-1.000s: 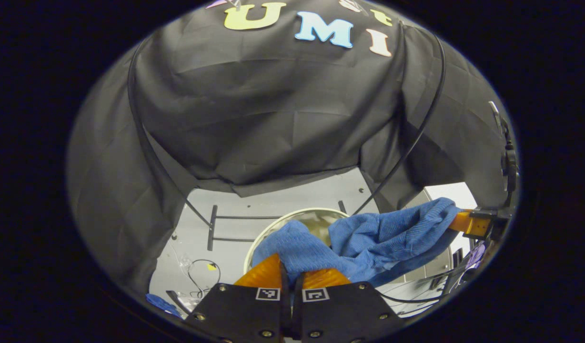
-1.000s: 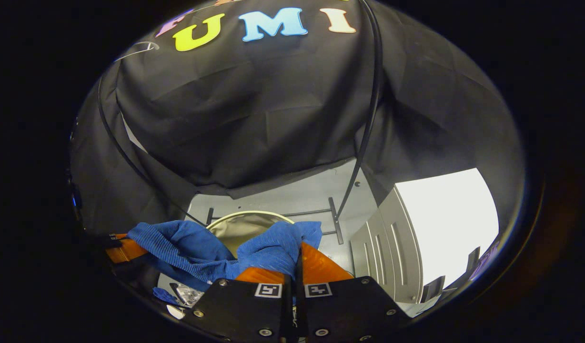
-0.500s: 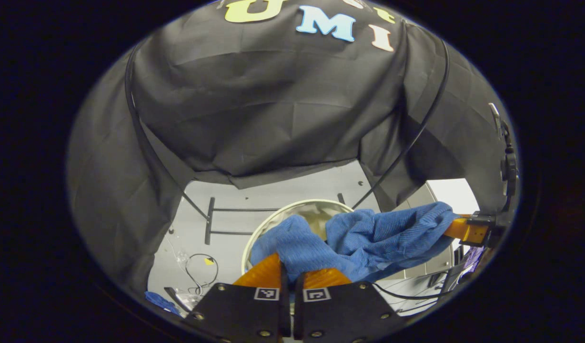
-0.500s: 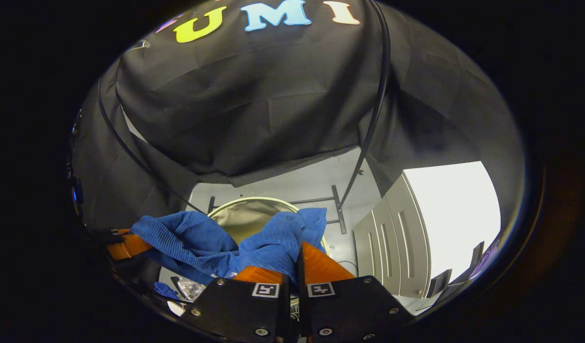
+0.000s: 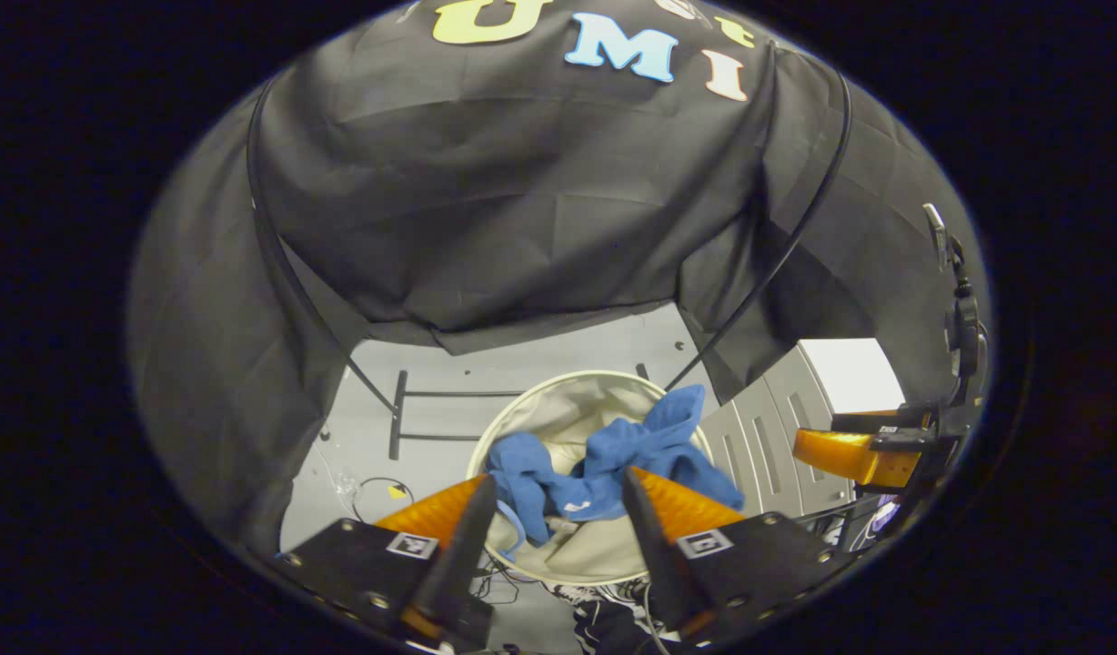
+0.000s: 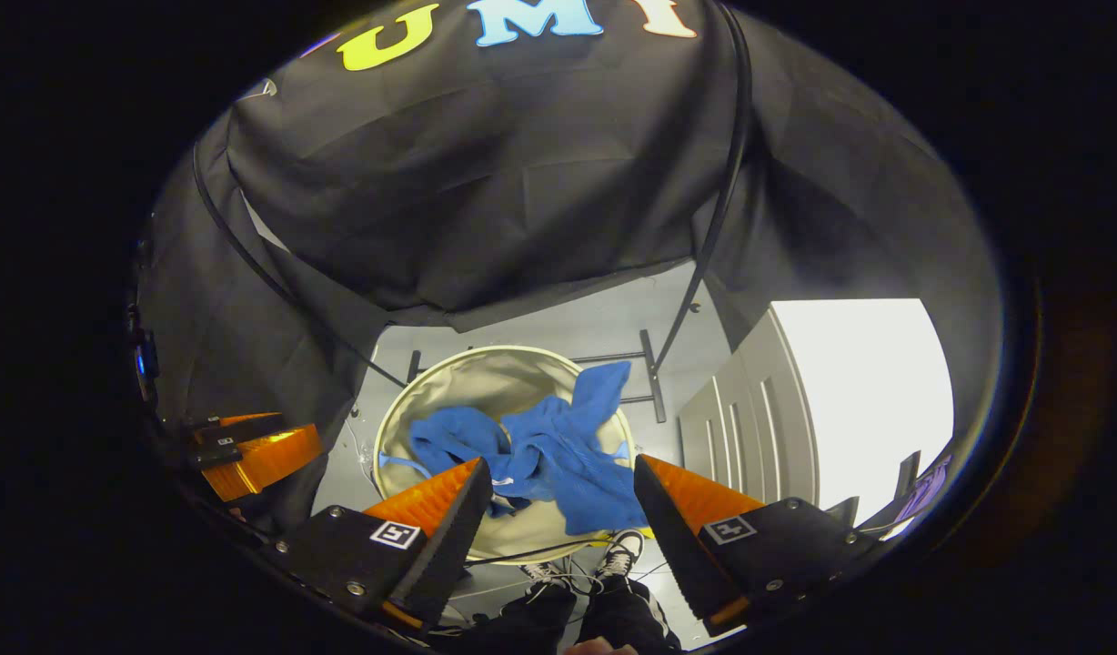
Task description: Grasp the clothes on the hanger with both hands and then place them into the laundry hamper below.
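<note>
The blue garment [image 5: 613,464] lies crumpled in the round cream laundry hamper [image 5: 558,409], partly draped over its right rim. My left gripper [image 5: 554,487] hangs open above it, fingers apart with nothing between them. In the right gripper view the same blue garment [image 6: 549,450] rests in the hamper [image 6: 458,382], one corner reaching over the far rim. My right gripper [image 6: 558,473] is open above it, holding nothing. The right gripper [image 5: 854,450] shows at the right edge of the left gripper view. The left gripper [image 6: 249,455] shows at the left edge of the right gripper view.
A black rack foot [image 5: 399,414] stands on the grey floor behind the hamper, with thin black poles [image 6: 713,227] rising along the cloth wall. A grey cabinet [image 6: 749,428] stands right of the hamper. Cables [image 5: 377,491] lie on the floor at left. A person's shoes [image 6: 581,569] are below.
Both grippers were shut on the blue garment, holding it stretched over the hamper. Both have opened and the garment has dropped into the hamper.
</note>
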A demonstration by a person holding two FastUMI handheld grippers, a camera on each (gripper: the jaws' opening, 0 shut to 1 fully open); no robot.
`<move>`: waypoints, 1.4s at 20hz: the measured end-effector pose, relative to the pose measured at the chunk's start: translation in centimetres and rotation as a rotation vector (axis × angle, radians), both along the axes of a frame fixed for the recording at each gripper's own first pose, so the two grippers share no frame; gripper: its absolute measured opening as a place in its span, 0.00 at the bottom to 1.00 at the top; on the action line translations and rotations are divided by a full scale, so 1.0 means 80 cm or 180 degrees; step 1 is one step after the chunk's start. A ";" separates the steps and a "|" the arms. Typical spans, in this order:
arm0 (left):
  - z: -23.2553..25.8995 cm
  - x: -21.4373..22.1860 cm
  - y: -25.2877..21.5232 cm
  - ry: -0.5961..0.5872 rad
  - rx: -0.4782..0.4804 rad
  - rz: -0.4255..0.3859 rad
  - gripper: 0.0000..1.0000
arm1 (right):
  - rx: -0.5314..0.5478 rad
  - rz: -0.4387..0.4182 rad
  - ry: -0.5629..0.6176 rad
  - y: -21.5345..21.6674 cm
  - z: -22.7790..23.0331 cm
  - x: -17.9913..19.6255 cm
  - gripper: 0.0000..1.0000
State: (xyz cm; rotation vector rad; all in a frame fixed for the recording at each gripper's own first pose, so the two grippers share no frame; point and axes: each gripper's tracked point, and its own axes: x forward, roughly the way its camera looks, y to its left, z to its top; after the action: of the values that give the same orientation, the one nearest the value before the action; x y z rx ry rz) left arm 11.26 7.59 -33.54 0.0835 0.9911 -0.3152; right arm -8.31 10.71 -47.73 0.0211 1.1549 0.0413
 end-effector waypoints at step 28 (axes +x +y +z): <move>0.441 0.035 -0.073 -0.3280 -0.0488 0.0863 0.93 | 0.0153 -0.0127 -0.3777 -0.199 0.596 0.078 0.91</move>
State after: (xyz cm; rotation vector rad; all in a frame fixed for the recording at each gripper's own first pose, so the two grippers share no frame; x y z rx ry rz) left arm 14.02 1.77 1.78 -0.0325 -0.0496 -0.0647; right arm -2.09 -5.22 -0.03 0.0531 -0.0331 0.0368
